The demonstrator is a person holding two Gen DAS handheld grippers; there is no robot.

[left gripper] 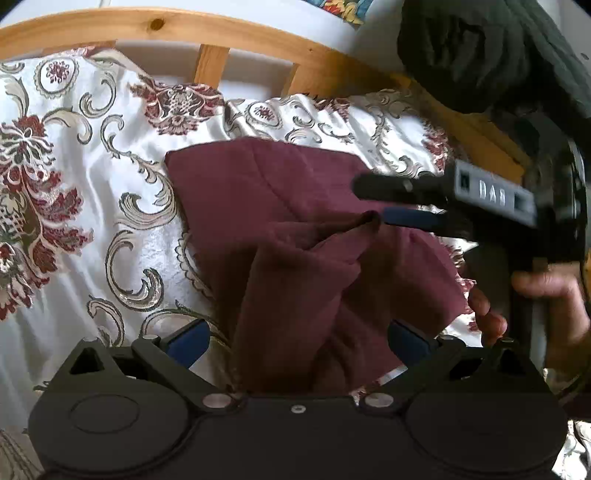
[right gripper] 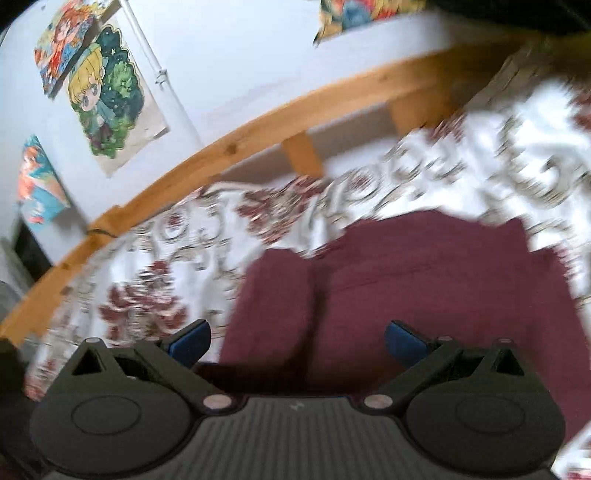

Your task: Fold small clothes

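Maroon garment point(left gripper: 295, 229), half folded on the bed point(left gripper: 74, 229): my left hand-held gripper point(left gripper: 295, 343) and right hand-held gripper point(right gripper: 297, 343) both spread, so the raised fold may slump open.

A wooden-framed bed point(left gripper: 110, 27) carries a white bedspread point(left gripper: 92, 206) patterned with dark red flowers and grey scrolls; a dark red garment point(left gripper: 295, 240) lies rumpled directly on that bedspread

Wooden bed rail point(right gripper: 258, 125), postered wall point(right gripper: 229, 55)
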